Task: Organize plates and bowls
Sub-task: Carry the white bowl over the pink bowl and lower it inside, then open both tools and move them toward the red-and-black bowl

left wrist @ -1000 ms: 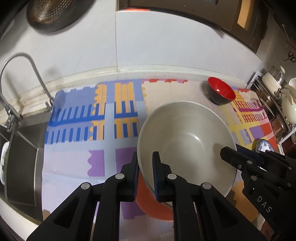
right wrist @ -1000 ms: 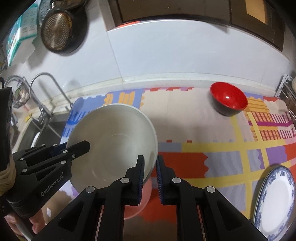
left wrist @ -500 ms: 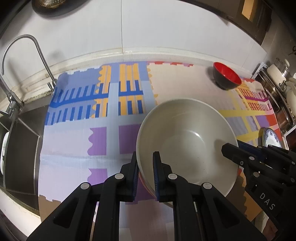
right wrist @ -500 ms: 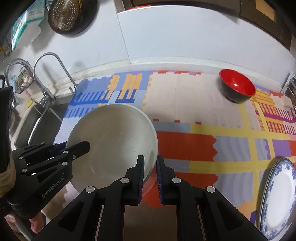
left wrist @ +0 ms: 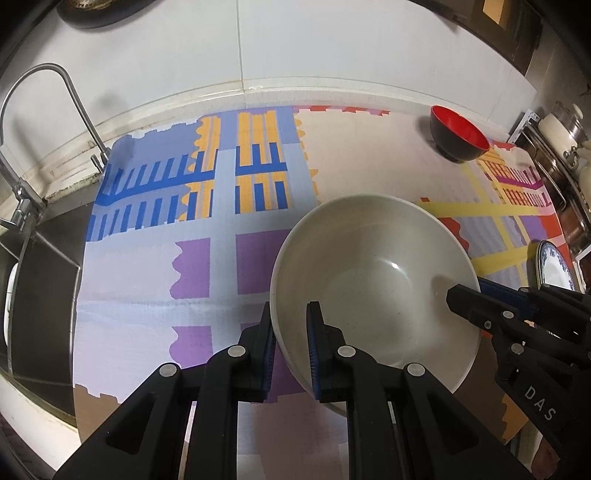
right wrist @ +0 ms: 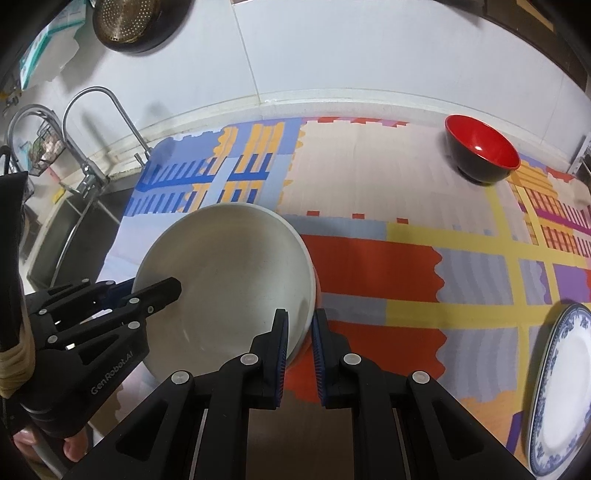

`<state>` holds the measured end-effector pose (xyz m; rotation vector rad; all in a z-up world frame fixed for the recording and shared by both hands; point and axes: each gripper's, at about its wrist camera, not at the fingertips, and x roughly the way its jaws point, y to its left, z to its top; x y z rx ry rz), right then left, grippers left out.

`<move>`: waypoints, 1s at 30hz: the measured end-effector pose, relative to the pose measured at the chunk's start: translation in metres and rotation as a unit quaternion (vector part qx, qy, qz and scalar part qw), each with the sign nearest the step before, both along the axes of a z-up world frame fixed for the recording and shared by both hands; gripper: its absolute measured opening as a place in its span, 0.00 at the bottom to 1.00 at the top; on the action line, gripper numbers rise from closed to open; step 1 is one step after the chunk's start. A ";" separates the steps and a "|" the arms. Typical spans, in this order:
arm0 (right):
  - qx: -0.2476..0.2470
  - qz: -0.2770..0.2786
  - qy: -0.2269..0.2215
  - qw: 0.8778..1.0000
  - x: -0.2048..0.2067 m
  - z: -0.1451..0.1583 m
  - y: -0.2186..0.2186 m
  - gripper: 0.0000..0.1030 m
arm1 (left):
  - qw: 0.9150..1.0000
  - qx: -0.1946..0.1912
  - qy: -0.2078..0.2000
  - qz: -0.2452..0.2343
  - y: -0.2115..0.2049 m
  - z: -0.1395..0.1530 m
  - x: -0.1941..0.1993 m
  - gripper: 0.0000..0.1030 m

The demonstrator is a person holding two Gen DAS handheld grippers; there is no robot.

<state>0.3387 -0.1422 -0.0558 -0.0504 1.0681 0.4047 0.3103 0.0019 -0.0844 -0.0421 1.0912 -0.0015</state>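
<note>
A large off-white bowl (left wrist: 373, 280) hangs just over the patterned mat (left wrist: 147, 258), held from both sides. My left gripper (left wrist: 290, 314) is shut on its left rim, one pad inside and one outside. My right gripper (right wrist: 298, 317) is shut on the opposite rim of the bowl (right wrist: 229, 277) the same way. Each view shows the other gripper at the far rim: the right gripper (left wrist: 461, 291) and the left gripper (right wrist: 173, 286). A small bowl, red inside and black outside (right wrist: 482, 151), stands at the mat's back right. A blue-patterned white plate (right wrist: 565, 391) lies at the right edge.
A sink (left wrist: 40, 288) with a curved faucet (left wrist: 55, 110) borders the mat on the left. A colander (right wrist: 136, 18) hangs on the white tiled wall. A rack with pots (left wrist: 565, 147) stands at the far right. A person's fingers (right wrist: 74, 446) hold the left gripper's handle.
Both grippers have sunk toward the mat with the big bowl still between them. The mat and the red bowl now look closer and lower in view.
</note>
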 end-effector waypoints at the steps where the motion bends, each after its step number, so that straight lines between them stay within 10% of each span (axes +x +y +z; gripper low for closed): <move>1: 0.000 0.001 0.001 1.000 0.000 -0.001 0.000 0.14 | 1.000 0.001 0.000 0.000 0.000 0.000 0.000 0.16; 30: 0.009 -0.019 -0.023 1.000 0.000 0.013 -0.014 0.19 | 0.999 0.005 -0.043 -0.017 -0.007 0.030 0.009 0.49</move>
